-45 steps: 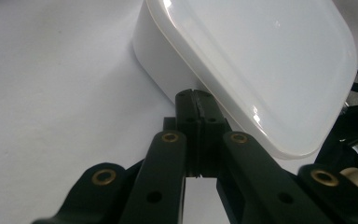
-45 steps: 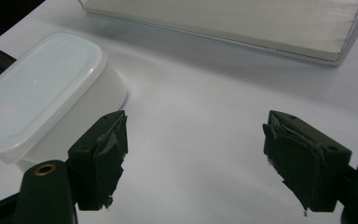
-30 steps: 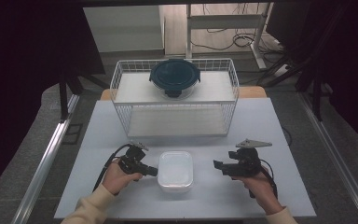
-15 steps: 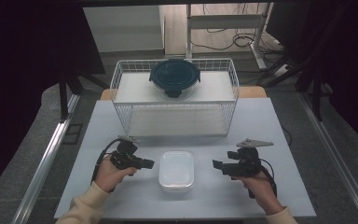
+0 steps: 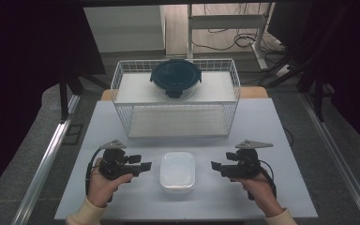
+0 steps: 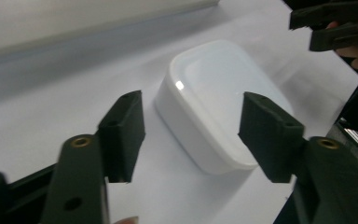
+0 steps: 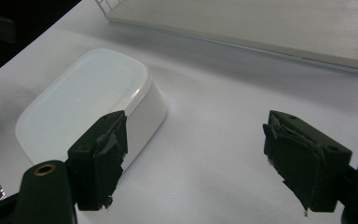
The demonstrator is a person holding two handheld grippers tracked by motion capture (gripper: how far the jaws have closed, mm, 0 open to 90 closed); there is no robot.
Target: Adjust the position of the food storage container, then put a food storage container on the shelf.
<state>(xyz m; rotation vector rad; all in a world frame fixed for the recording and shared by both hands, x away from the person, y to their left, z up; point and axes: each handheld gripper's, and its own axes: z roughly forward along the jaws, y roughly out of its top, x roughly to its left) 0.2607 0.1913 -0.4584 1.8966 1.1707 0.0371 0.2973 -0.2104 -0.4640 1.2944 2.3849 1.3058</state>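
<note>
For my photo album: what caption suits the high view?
Two hand-held grippers, left and right, open beside a white box before a wire basket.

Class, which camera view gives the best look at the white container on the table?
The right gripper view: the white container lies close, showing its whole top and one side. The left gripper view shows it near too, partly behind a jaw. The high view shows it small, from above, between both hand-held grippers.

A dim room with dark curtains (image 5: pixel 23 56) at both sides, grey carpet floor (image 5: pixel 309 122), a pale wall (image 5: pixel 122 28), and cables (image 5: pixel 243 40) beside a metal frame leg (image 5: pixel 190 28) behind the white surface (image 5: pixel 272 122).
</note>
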